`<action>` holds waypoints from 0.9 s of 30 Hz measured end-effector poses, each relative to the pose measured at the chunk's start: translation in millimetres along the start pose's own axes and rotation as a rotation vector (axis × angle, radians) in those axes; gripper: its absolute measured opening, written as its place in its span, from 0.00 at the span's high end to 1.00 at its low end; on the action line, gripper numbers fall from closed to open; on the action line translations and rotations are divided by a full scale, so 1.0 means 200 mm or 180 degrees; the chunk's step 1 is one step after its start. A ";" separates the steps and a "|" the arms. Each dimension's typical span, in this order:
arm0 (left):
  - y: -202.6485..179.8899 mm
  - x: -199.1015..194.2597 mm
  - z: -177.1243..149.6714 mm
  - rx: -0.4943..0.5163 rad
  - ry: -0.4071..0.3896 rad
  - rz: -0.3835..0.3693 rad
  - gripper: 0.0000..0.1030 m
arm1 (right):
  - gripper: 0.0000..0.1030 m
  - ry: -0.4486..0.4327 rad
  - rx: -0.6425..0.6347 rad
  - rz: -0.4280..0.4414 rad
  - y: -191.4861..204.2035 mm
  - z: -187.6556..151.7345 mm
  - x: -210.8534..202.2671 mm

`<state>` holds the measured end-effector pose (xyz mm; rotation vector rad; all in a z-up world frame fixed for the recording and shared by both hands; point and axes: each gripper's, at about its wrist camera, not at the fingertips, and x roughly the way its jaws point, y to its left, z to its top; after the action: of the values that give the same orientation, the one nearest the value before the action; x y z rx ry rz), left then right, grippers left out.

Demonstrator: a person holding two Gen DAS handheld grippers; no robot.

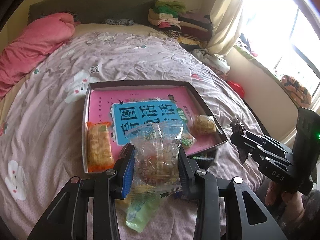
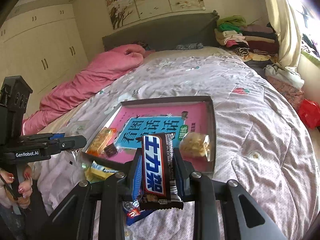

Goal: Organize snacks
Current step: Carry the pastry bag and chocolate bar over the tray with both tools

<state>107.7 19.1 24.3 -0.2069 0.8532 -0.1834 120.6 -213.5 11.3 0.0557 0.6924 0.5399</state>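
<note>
Left gripper (image 1: pixel 156 160) clamps a clear crinkly plastic pastry packet (image 1: pixel 158 150) near the shallow dark cardboard tray (image 1: pixel 202 98): light, crushable, slippery film. Right gripper (image 2: pixel 158 168) pinches a stiff brown chocolate bar (image 2: pixel 158 168) mid-length above the bed (image 2: pixel 250 120), looks secure.

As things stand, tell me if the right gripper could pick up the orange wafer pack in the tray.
Probably not: the right gripper is shut on a chocolate bar, so its jaws are occupied. The orange wafer pack lies uncovered.
</note>
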 end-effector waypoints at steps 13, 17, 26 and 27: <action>-0.02 0.11 0.06 -0.0065 0.0015 0.0064 0.61 | 0.72 -0.0070 0.0162 -0.0122 -0.09 0.03 0.02; -0.02 0.15 0.07 -0.0070 0.0032 0.0093 0.61 | 0.72 -0.0079 0.0178 -0.0139 -0.11 0.04 0.02; -0.01 0.27 0.09 -0.0129 0.0060 0.0154 0.61 | 0.72 -0.0096 0.0220 -0.0172 -0.13 0.07 0.06; -0.01 0.29 0.09 -0.0125 0.0066 0.0173 0.61 | 0.72 -0.0095 0.0222 -0.0174 -0.13 0.07 0.06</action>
<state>157.8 4.2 -5.6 -0.2188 0.8824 -0.1183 148.6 -227.6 9.3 0.1095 0.6816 0.4617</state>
